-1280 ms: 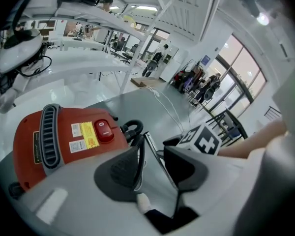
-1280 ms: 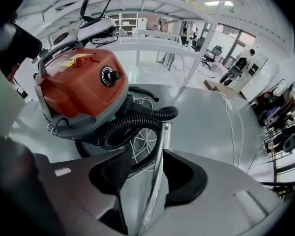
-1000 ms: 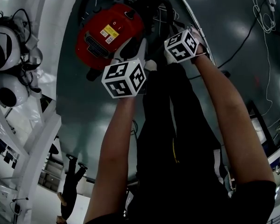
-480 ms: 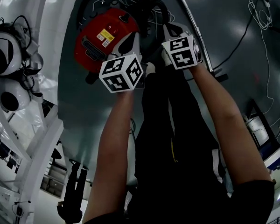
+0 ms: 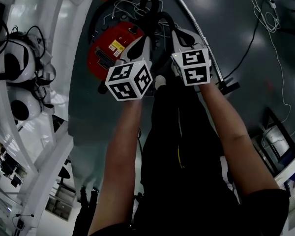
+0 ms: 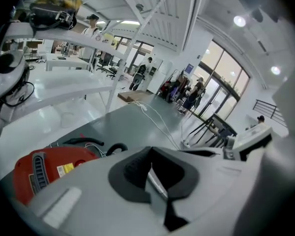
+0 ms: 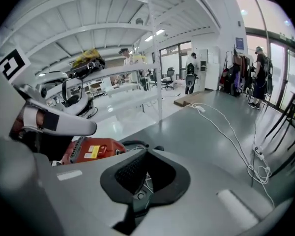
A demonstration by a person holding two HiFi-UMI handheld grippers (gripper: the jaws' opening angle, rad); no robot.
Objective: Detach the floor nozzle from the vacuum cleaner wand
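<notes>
Both grippers, left (image 6: 150, 154) and right (image 7: 146, 155), hover pinched shut and empty above the red canister vacuum cleaner (image 5: 107, 47). Its long silver metal wand (image 5: 199, 33) lies on the grey floor (image 5: 226, 14), just beside the right one. A dark fitting (image 5: 228, 87) caps the wand's near end, too small to tell whether it's the nozzle, on or off. Any grip on it calls for the jaws to spread.

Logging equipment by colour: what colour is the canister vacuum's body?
The canister vacuum body is red, with a yellow label; it shows best in the head view.
</notes>
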